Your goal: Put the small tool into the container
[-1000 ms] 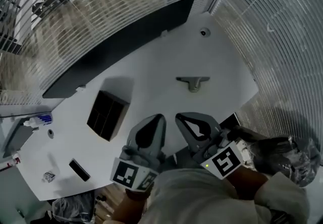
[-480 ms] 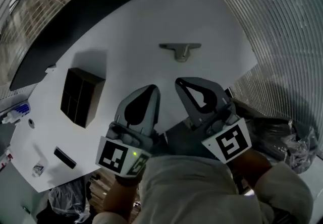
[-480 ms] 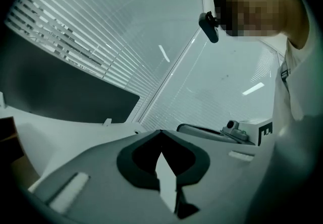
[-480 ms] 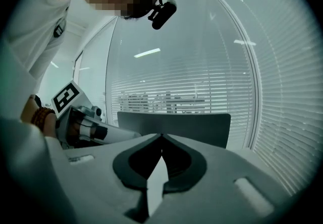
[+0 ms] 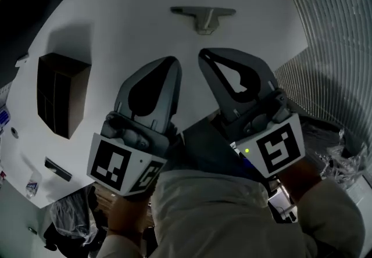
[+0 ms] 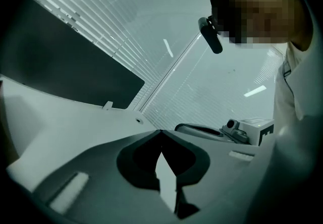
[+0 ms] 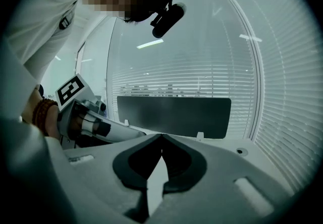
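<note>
The small tool [image 5: 203,15] is a grey T-shaped piece lying on the white table [image 5: 116,13], at the top of the head view. The container [image 5: 61,94], a dark open box with a divider, stands to the left. My left gripper [image 5: 173,60] and right gripper [image 5: 202,53] are held side by side near the table's front edge, short of the tool. Both are shut and hold nothing. Seen from the left gripper view, the left gripper [image 6: 161,132] has its jaw tips meeting. The right gripper [image 7: 161,137] shows the same in its own view.
A small black bar [image 5: 58,169] and a tiny item [image 5: 32,181] lie near the table's left front corner. A dark partition panel [image 7: 174,109] lines the far edge, with a round grommet [image 7: 239,151] near it. Window blinds [image 5: 337,30] close off the right side.
The head view has dipped and drawn closer. Both grippers look larger and higher in the picture. The tool and the container have slid toward the top and left. Both grippers stay shut.
</note>
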### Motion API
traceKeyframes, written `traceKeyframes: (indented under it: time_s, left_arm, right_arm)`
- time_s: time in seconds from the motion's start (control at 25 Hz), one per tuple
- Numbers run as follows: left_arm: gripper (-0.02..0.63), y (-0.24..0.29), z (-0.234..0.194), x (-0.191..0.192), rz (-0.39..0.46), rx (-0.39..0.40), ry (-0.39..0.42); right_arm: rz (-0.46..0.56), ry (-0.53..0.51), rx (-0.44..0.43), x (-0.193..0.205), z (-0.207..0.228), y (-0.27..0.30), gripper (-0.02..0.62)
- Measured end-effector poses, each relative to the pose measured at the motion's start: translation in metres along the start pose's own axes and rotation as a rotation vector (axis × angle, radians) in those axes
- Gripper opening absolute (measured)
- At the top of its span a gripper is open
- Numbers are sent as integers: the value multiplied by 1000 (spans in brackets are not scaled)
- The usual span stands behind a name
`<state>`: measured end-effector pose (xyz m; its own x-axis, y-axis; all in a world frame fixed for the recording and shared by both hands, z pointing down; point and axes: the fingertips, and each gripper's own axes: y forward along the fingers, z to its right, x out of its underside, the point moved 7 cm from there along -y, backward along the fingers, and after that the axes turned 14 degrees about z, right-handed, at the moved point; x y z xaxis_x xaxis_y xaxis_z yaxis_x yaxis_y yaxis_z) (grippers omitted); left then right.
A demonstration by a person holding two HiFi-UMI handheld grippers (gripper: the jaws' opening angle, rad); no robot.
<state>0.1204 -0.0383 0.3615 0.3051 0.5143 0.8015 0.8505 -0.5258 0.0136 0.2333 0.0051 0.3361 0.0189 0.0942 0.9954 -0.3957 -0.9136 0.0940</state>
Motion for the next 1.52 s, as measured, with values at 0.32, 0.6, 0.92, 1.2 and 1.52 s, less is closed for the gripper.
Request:
traceKeyframes:
  time_s: [0.32, 0.6, 0.92, 1.2, 1.52]
  left_arm:
    - [0, 21, -31, 37, -11, -44, -68]
    - [0, 41, -43, 63, -26, -48, -78]
    - [0, 54, -55, 90, -50, -60, -102]
    - [0, 54, -67, 107, -78, -83, -106]
    - [0, 55, -74, 118, -69, -88, -108]
  right_arm:
    - [-82, -60, 5, 44, 19, 5, 2]
    - [-182, -144, -10, 77, 38, 6, 9]
    - [-282, -241, -50, 106, 49, 6, 65]
    - [-398, -395, -94, 135, 56, 8, 98]
    - [-433, -638, -165, 155, 55, 15, 103]
